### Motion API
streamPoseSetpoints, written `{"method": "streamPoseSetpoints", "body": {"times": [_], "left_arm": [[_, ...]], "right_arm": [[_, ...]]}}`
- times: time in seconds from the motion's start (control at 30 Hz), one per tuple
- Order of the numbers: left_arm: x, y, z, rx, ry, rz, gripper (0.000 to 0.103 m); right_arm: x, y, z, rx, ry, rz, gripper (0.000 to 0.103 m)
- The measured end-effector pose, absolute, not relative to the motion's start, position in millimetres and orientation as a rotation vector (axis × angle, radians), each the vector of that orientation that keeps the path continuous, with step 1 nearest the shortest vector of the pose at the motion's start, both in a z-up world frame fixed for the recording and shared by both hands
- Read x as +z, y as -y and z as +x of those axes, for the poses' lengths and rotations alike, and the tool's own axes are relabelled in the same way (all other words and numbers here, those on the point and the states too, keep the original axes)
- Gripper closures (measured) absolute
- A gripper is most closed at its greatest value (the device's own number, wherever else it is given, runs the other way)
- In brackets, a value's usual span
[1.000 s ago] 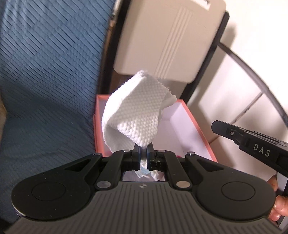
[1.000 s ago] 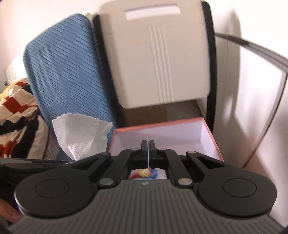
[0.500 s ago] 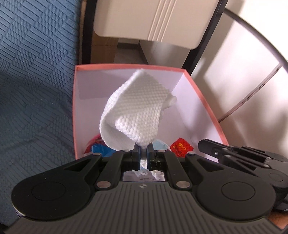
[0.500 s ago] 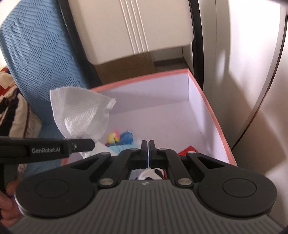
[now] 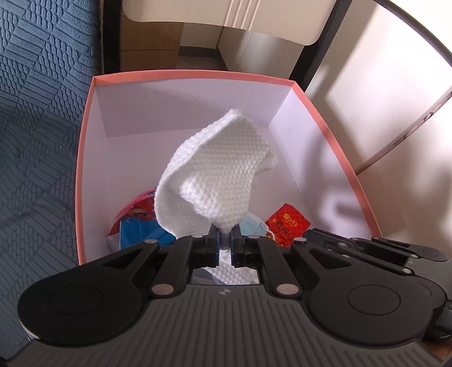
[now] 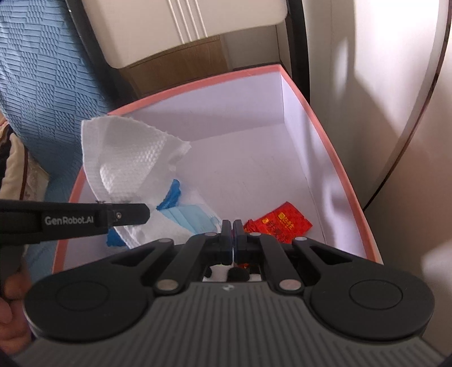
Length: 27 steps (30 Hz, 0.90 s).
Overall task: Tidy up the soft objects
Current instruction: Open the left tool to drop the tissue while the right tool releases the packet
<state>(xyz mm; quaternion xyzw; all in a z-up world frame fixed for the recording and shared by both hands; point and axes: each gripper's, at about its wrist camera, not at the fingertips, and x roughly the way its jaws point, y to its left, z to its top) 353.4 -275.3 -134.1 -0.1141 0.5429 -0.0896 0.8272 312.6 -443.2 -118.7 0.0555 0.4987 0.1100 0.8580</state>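
A pink-rimmed box (image 5: 192,74) with white walls lies open below both grippers. My left gripper (image 5: 224,234) is shut on a white embossed paper towel (image 5: 217,175), which sticks up over the box's inside. The right wrist view shows the same towel (image 6: 127,158) held by the left gripper (image 6: 145,214) above the box (image 6: 197,84). My right gripper (image 6: 232,225) is shut, with nothing seen between its jaws, low over the box's near end. In the box lie a red packet (image 5: 286,223), a blue face mask (image 6: 192,217) and a pink round item (image 5: 135,209).
A blue textured cushion (image 5: 36,113) borders the box on the left. A beige panel (image 5: 226,14) on a black frame stands behind it. A pale wall with a dark curved rail (image 6: 409,141) runs along the right. A person's hand (image 6: 11,296) grips the left tool.
Both grippers have come down and tipped toward the box. The towel, earlier above the rim, now hangs over the box's inside. The box contents have come into view.
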Motion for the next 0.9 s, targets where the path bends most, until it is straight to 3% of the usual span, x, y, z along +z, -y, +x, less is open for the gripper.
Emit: {"method": "streamPoseSetpoints", "body": {"times": [0.07, 0.13, 0.23, 0.3, 0.9], "left_arm": [[-134.6, 273.7, 354.3, -0.197, -1.157, -0.248, 0.091], [-133.8, 271.9, 355.5, -0.194, -1.161, -0.247, 0.069], [-124.8, 269.9, 352.8, -0.190, -1.138, -0.246, 0.049], [-115.3, 269.1, 349.8, -0.189, -1.122, -0.247, 0.043], [1.6, 231.1, 281.2, -0.195, -0.900, -0.227, 0.042]], "right_arm": [[-119.0, 445.6, 311.9, 0.227, -1.049, 0.124, 0.098], [-117.0, 448.2, 312.4, 0.223, -1.047, 0.134, 0.098], [-108.8, 451.0, 310.0, 0.217, -1.031, 0.138, 0.097], [-100.3, 451.4, 307.6, 0.219, -1.013, 0.143, 0.097], [21.9, 440.8, 243.1, 0.238, -0.782, 0.147, 0.097]]}}
